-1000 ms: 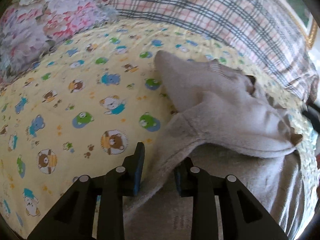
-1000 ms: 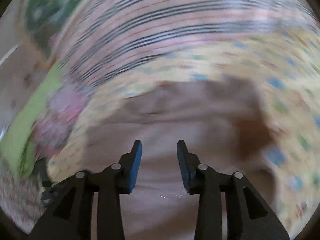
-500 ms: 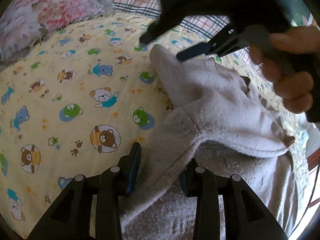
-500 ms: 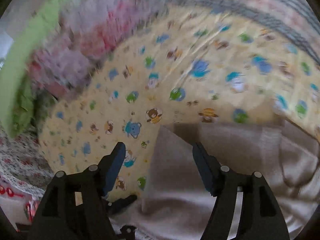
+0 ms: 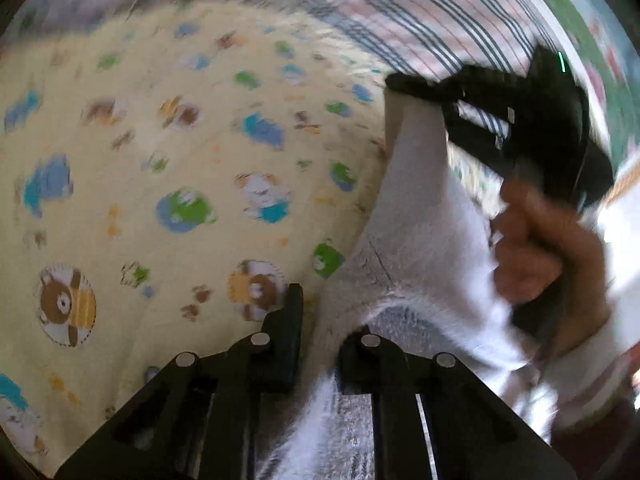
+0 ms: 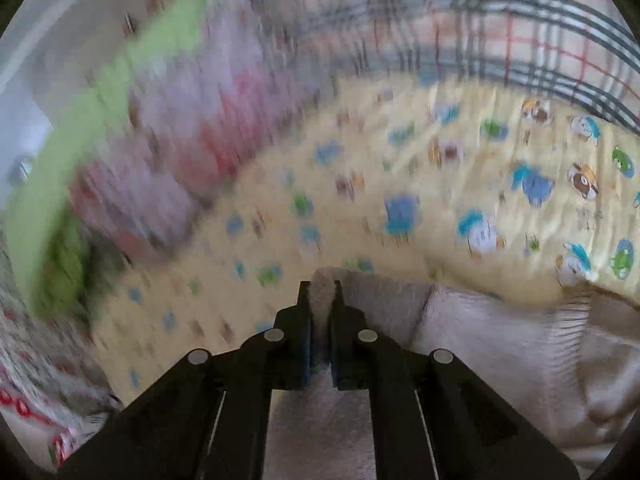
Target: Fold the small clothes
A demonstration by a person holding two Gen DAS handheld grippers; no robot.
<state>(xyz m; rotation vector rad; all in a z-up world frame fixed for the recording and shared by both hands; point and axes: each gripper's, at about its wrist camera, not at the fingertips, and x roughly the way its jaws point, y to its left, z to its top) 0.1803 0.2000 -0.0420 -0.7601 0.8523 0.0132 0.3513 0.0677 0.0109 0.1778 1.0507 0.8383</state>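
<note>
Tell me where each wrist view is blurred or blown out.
Left wrist view: motion blur smears the yellow bear-print sheet and plaid blanket; the grey garment is blown out to near white towards the right edge. Right wrist view: heavy smear over the floral fabric at left, with the sheet's right side and the gripper's own frame sharper.

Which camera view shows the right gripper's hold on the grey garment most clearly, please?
The right wrist view: the right gripper is shut on a fold of the grey garment, sharp and centred. The left wrist view shows the same gripper from outside, blurred, pinching the sleeve tip.
</note>
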